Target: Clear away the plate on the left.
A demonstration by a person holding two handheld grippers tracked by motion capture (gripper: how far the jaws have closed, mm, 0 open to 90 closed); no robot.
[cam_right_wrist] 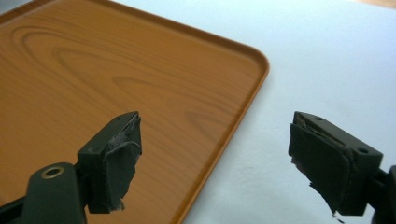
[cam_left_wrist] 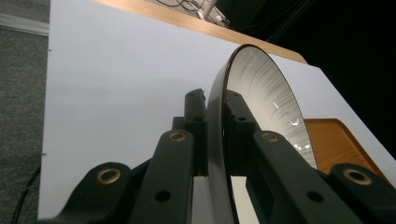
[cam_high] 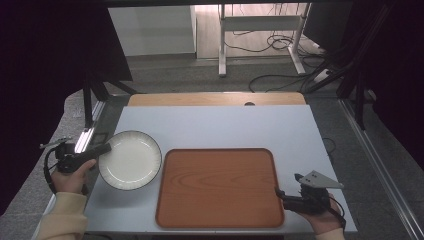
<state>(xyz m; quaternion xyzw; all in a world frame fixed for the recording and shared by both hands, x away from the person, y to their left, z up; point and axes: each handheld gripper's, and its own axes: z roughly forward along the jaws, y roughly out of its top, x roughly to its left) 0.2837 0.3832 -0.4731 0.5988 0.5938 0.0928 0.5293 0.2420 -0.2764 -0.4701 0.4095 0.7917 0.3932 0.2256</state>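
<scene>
A white plate with a dark rim (cam_high: 130, 160) lies on the white table (cam_high: 215, 125), left of a wood-grain orange tray (cam_high: 220, 187). My left gripper (cam_high: 102, 149) comes in from the left and is shut on the plate's left rim. In the left gripper view the plate (cam_left_wrist: 266, 93) stands on edge in the picture, with its dark rim pinched between the two black jaws of my left gripper (cam_left_wrist: 215, 100). My right gripper (cam_high: 277, 192) sits by the tray's near right corner. In the right gripper view my right gripper (cam_right_wrist: 217, 140) is open and straddles the edge of the tray (cam_right_wrist: 116, 70) with nothing held.
The tray is bare. A wooden strip (cam_high: 215, 98) runs along the table's far edge. Beyond it are a grey floor, a white desk frame (cam_high: 260, 30) and loose cables (cam_high: 280, 42). Black frame posts (cam_high: 90, 95) stand at the left.
</scene>
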